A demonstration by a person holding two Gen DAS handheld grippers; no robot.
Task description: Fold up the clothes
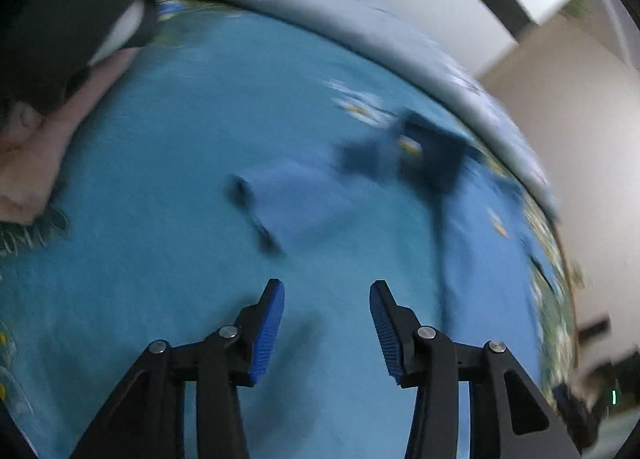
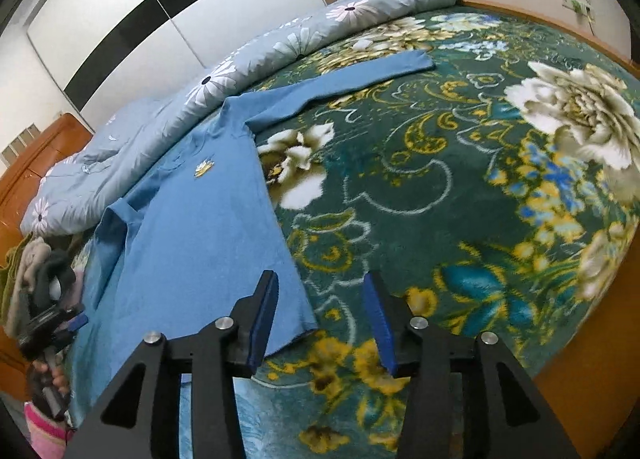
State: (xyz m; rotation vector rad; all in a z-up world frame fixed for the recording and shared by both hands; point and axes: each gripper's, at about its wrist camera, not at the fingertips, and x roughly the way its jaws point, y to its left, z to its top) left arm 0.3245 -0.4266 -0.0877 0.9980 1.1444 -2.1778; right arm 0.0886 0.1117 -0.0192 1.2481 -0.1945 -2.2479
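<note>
Your long-sleeved blue shirt (image 2: 192,219) lies flat on the green floral blanket (image 2: 460,179). Right gripper (image 2: 320,323) gapes empty over its hem corner; left gripper (image 1: 326,333), blurry view, looks parted too.

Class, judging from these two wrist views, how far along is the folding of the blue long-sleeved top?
Done: the blue long-sleeved top lies spread flat on the floral blanket. In hand: nothing; the left gripper and right gripper are both open and empty. Left: every fold, since one sleeve is stretched straight out.
</note>
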